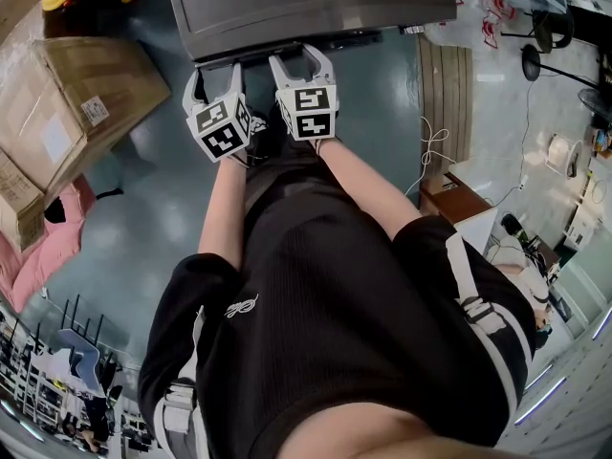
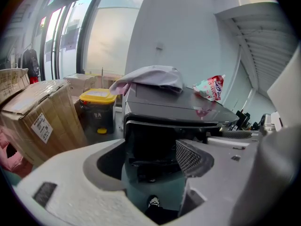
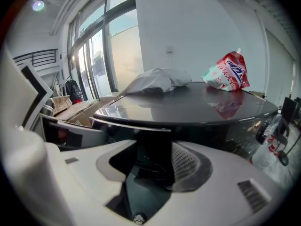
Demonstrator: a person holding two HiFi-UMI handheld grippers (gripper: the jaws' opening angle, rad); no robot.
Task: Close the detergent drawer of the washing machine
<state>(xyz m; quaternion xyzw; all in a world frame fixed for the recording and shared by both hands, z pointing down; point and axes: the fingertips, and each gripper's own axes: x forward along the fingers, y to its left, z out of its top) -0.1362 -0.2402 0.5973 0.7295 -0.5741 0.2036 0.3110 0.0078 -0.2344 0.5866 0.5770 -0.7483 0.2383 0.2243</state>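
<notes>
Well, the job is only just getting going. The person is standing right in front of the washing machine [image 1: 316, 3] and is holding both grippers out toward its front.

The left gripper [image 1: 215, 70] is showing its jaws wide apart, and nothing is sitting between them. The right gripper [image 1: 298, 57] is looking the same: wide open and holding nothing.

A grey box is sticking out near the top left of the machine's front. I am guessing that this is the detergent drawer [image 3: 75, 133] and that it is hanging open. It is sitting just ahead of the left gripper. I am not seeing either gripper touching it. So all the pushing is waiting to be done, and nothing is looking finished yet.

The machine is standing on a smooth blue-grey floor [image 1: 373, 113]. Cardboard boxes [image 1: 76, 94] are piling up on the left, and a bin with a yellow lid [image 2: 97, 109] is sitting near them. A white cloth [image 2: 153, 76] and a red and white bag [image 3: 228, 74] are lying on top of the machine. Big windows [image 2: 75, 41] are letting in light behind.
</notes>
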